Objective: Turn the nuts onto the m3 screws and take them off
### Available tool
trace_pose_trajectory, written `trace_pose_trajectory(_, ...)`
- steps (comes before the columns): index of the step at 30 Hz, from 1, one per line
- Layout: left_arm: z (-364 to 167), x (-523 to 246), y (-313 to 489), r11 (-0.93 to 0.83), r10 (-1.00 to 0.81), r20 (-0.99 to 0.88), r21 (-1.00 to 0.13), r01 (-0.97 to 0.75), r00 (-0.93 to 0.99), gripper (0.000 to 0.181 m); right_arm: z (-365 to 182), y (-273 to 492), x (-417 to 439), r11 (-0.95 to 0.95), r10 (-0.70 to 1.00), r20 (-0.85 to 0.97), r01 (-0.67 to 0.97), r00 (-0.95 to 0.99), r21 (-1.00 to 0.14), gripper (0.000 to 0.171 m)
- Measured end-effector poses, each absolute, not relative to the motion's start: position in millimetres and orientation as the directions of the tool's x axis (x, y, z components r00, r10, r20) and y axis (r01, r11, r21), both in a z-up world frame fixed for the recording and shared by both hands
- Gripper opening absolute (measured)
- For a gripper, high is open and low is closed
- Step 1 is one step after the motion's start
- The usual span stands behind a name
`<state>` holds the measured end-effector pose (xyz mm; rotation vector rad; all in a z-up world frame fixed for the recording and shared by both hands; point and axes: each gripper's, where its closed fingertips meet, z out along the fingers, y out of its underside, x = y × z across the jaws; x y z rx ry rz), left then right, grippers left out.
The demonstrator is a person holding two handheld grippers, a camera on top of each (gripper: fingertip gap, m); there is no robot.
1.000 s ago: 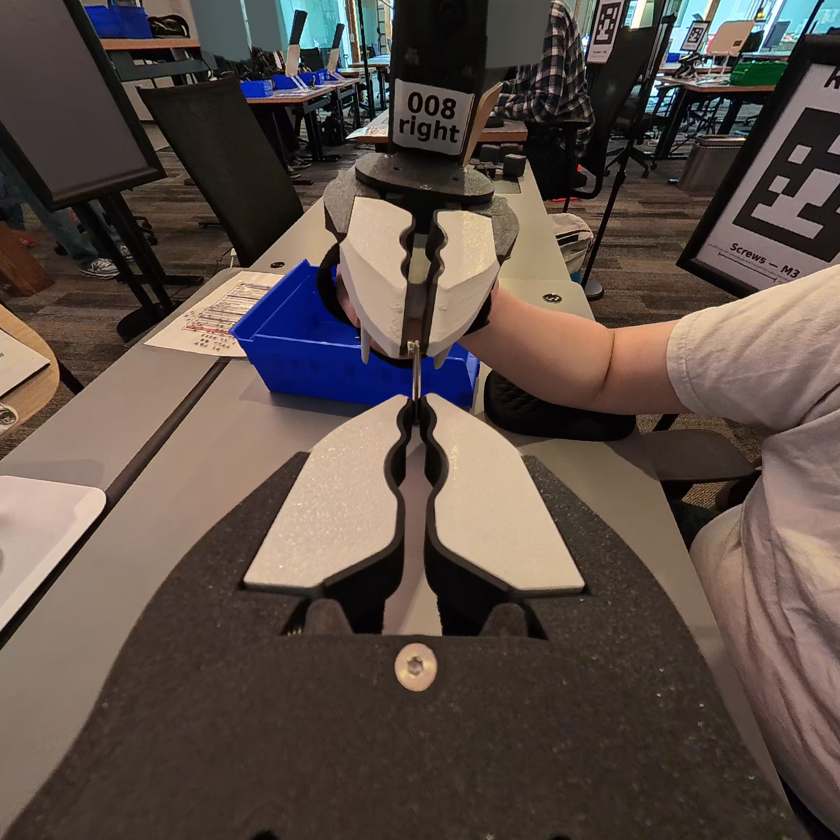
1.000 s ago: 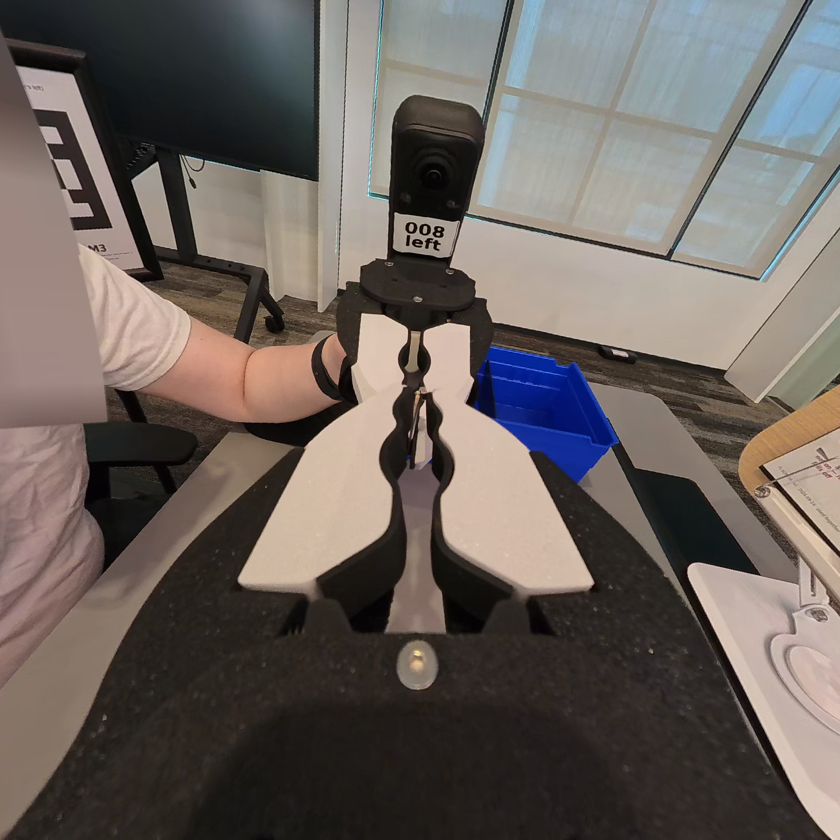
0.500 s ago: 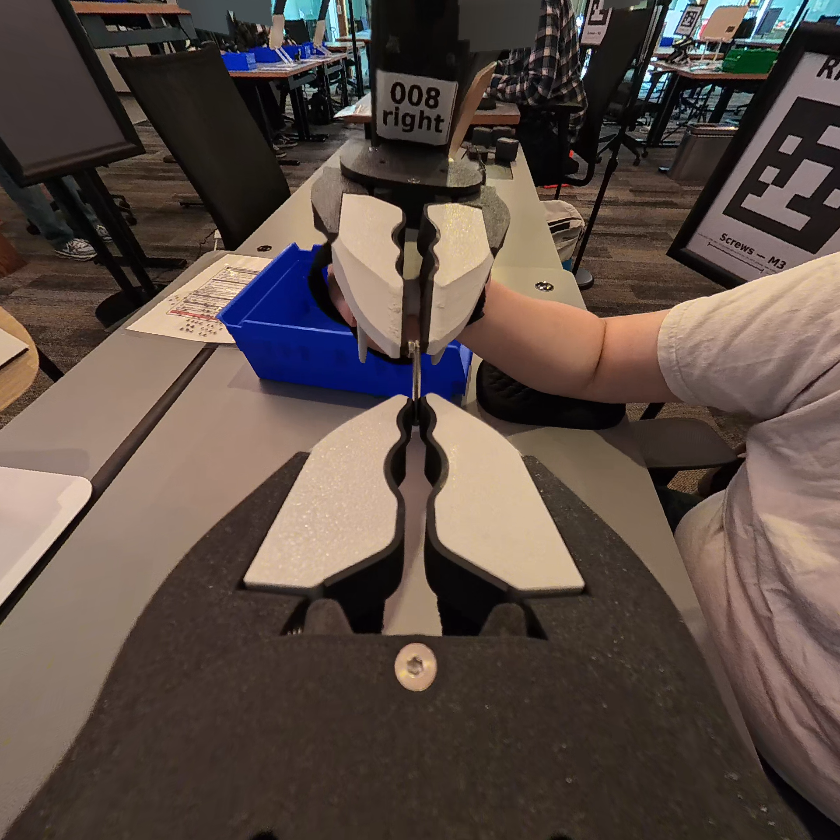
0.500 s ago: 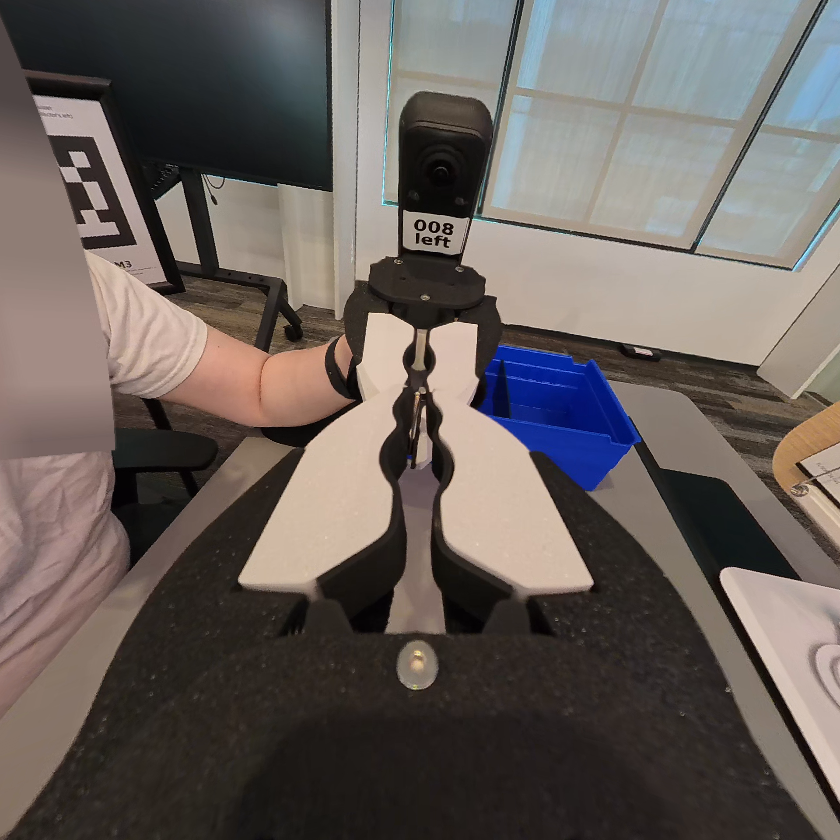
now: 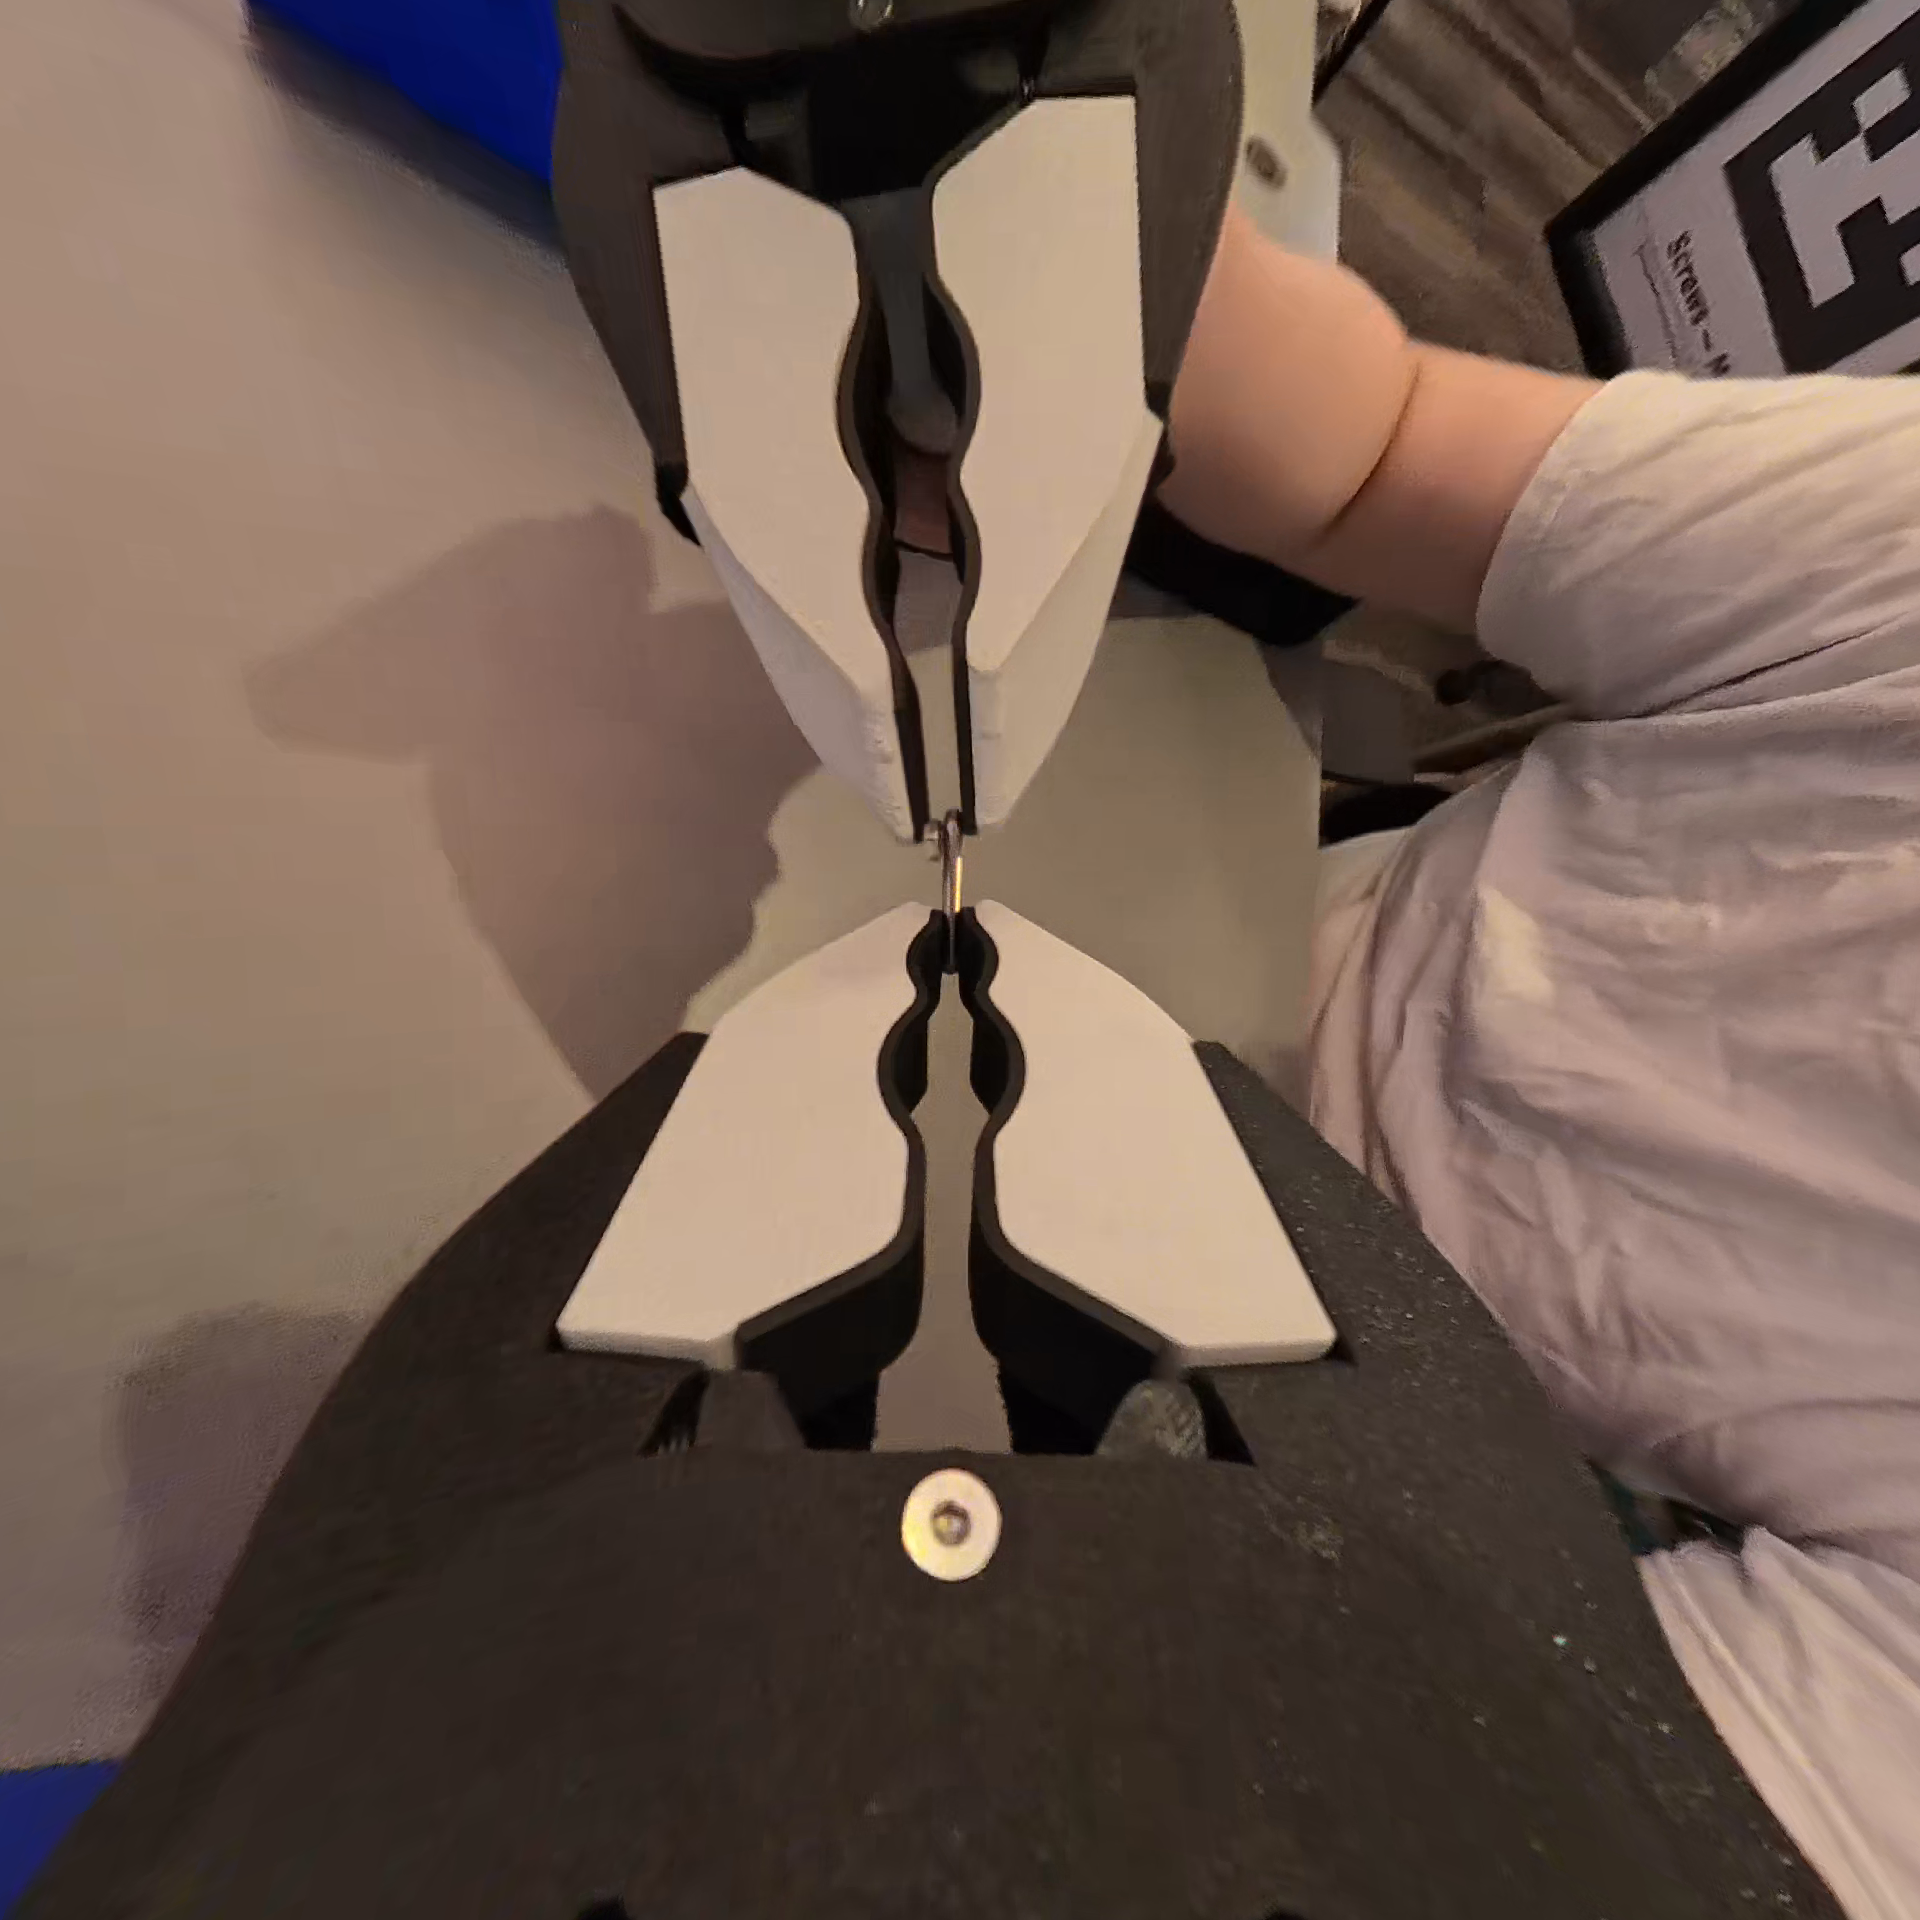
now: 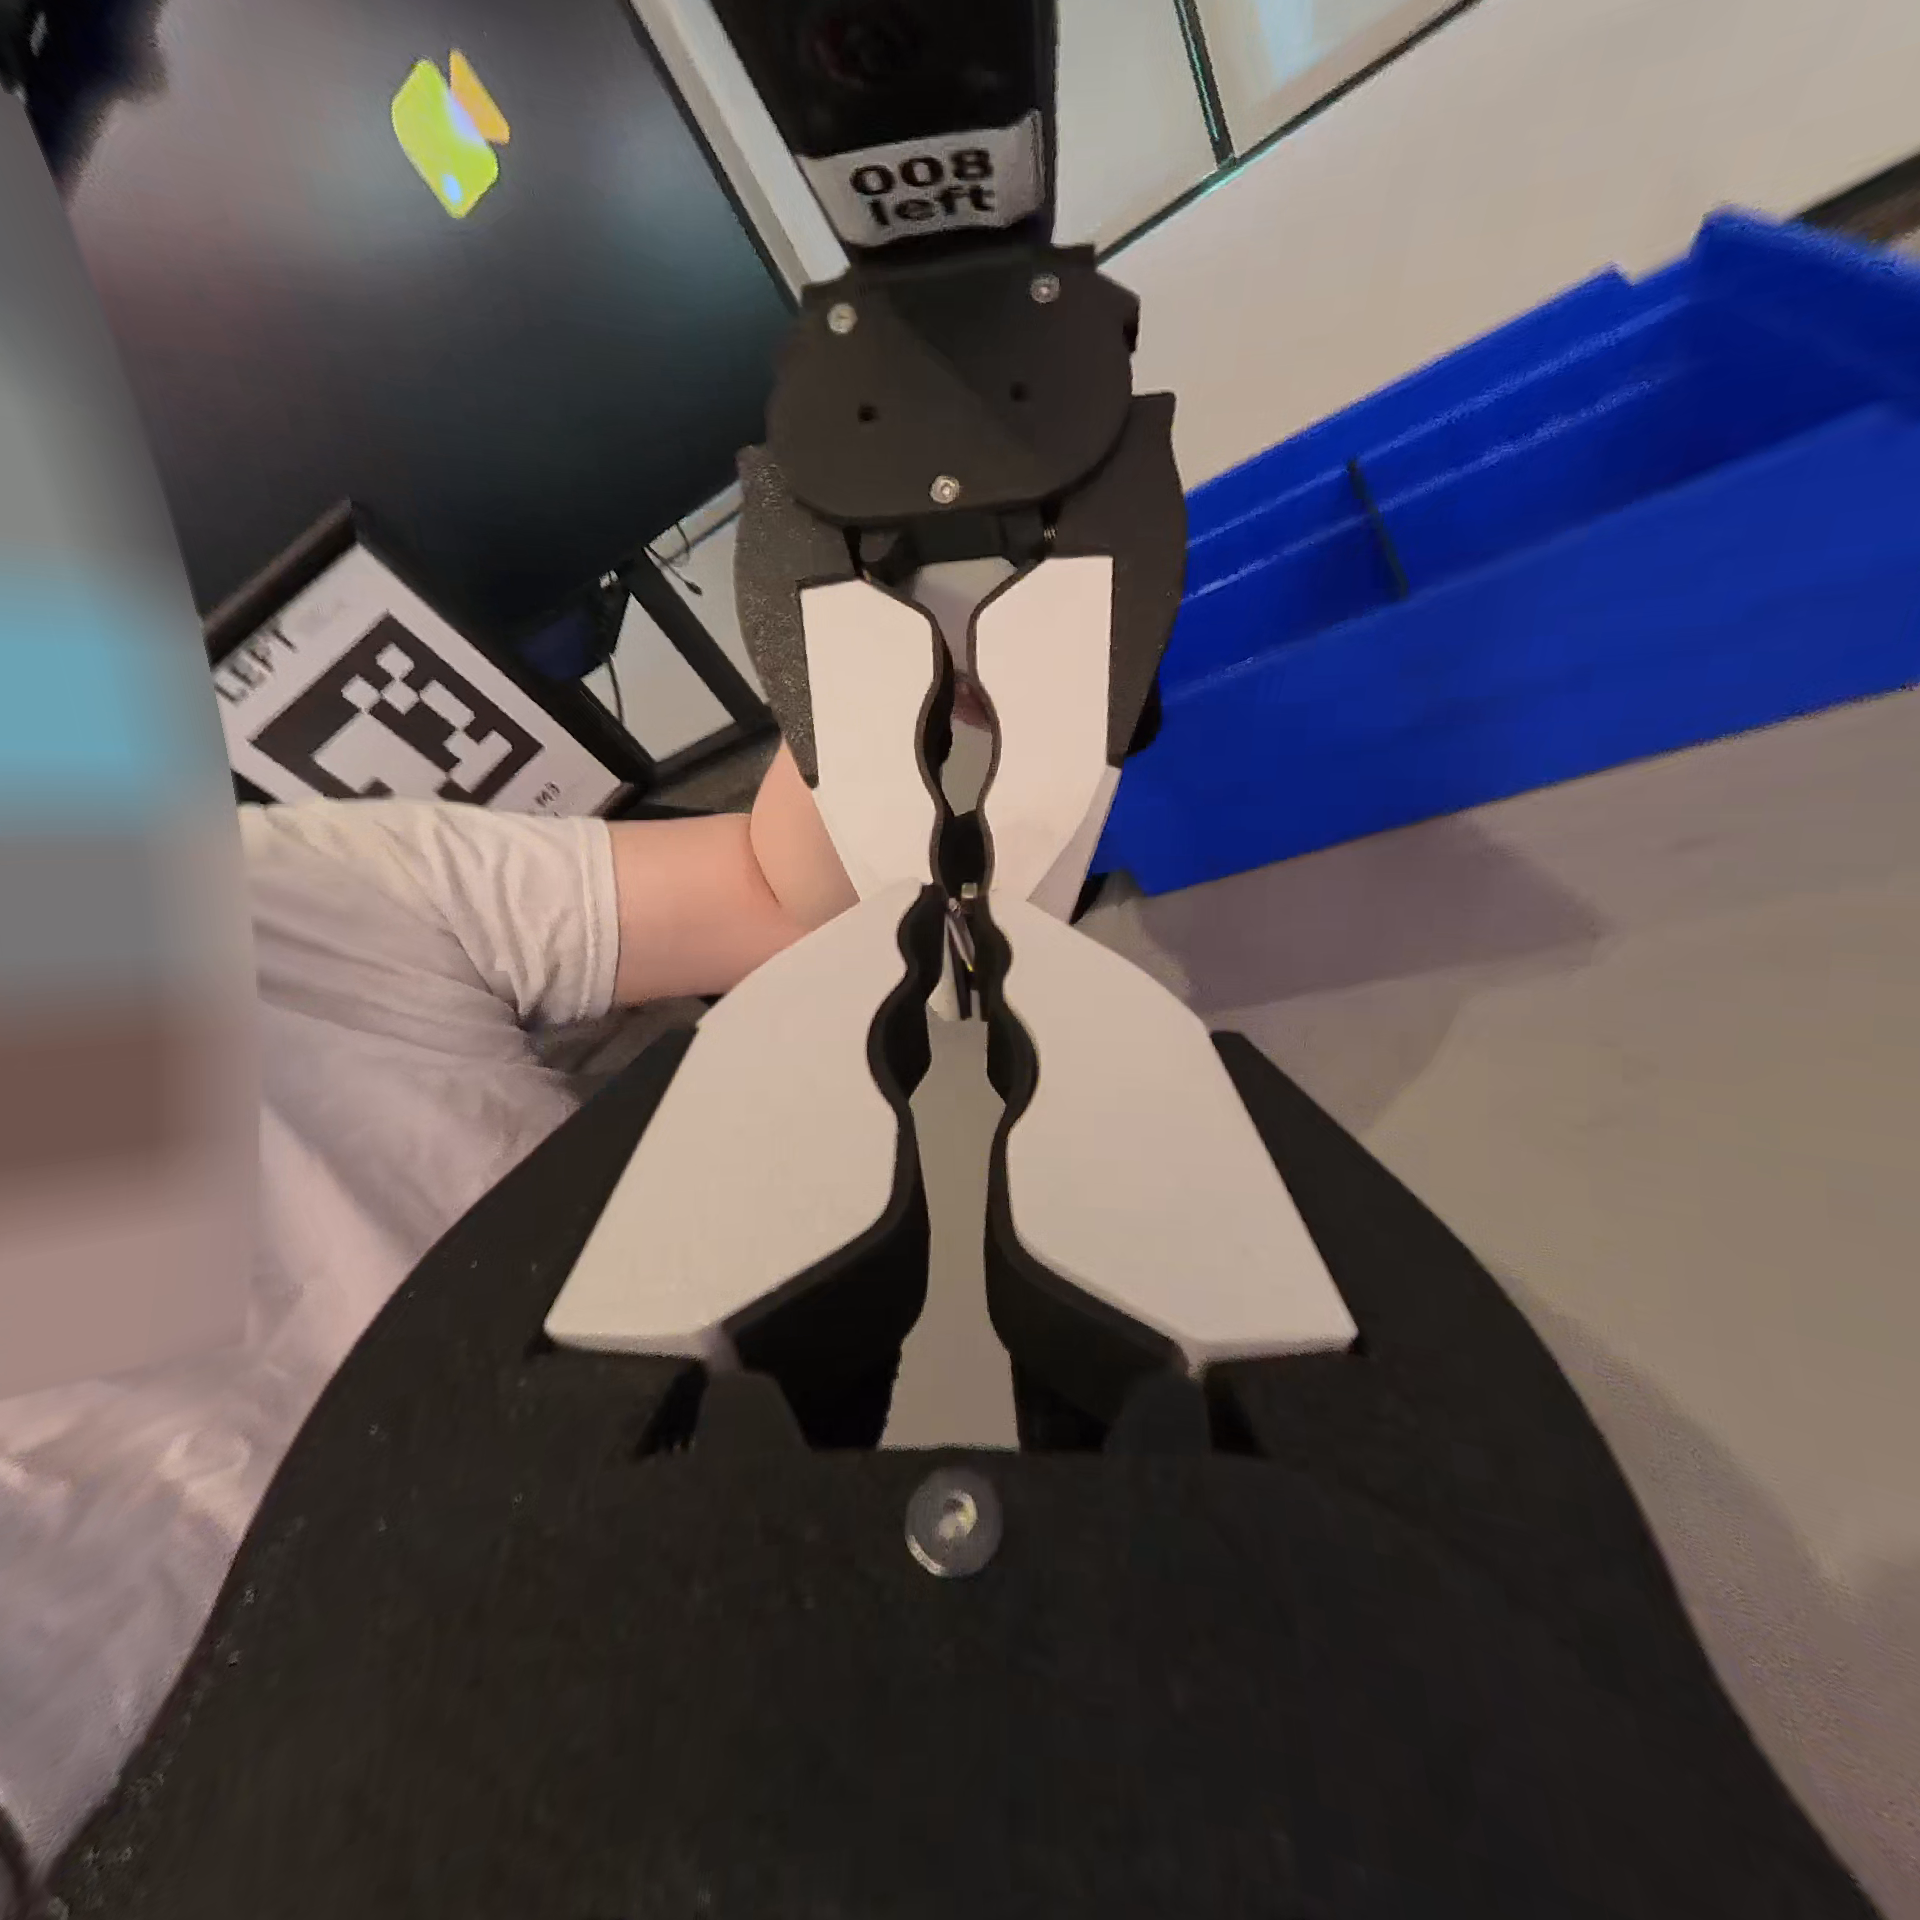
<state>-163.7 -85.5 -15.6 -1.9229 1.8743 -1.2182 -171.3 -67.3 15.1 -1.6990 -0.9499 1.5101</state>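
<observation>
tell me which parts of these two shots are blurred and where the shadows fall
Left wrist view: the table and shirt smear with motion, the screw stays sharp, and a gripper-shaped shadow lies on the table. Right wrist view: the blue bin streaks; a soft shadow sits below it.

Printed matter in view. Right wrist view: a white label [image 6: 920, 192] with dark printed characters sits on the black camera housing [image 6: 925, 73] above the left gripper [image 6: 958, 873], top centre. A framed placard [image 6: 400, 717] at middle left bears a black-and-white square marker with short lines of print along its edges. A dark screen [image 6: 312, 260] at upper left shows a yellow-green logo [image 6: 449, 130]. Left wrist view: a black-framed placard [image 5: 1766, 187] at upper right carries the same kind of marker and one printed line, motion-blurred.
</observation>
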Motion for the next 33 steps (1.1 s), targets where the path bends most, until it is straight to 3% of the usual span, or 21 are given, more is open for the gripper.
trace_pose_trajectory(13,-79.9,-188.1,-79.1,-0.138,-0.873,0.48,-0.401,-0.906,-0.079,0.002,-49.0,-61.5,-187.8,-0.654,0.749,-0.662,0.175,0.014,-0.736,0.003)
trace_pose_trajectory(21,-103.1,-199.6,-76.8,-0.161,-0.834,0.551,-0.295,-0.942,-0.03,0.002,-79.0,-60.8,-191.7,-0.638,0.761,-0.645,0.266,0.072,-0.722,0.003)
trace_pose_trajectory(29,-100.7,-196.6,-71.4,-0.168,-0.846,0.532,-0.326,-0.93,-0.033,0.002,-74.7,-54.7,-189.2,-0.528,0.847,-0.521,0.268,0.104,-0.806,0.003)
trace_pose_trajectory(33,-105.3,-200.6,-67.0,-0.153,-0.868,0.496,-0.304,-0.94,-0.019,0.002,-47.4,-46.8,-187.0,-0.442,0.896,-0.433,0.129,0.093,-0.888,0.003)
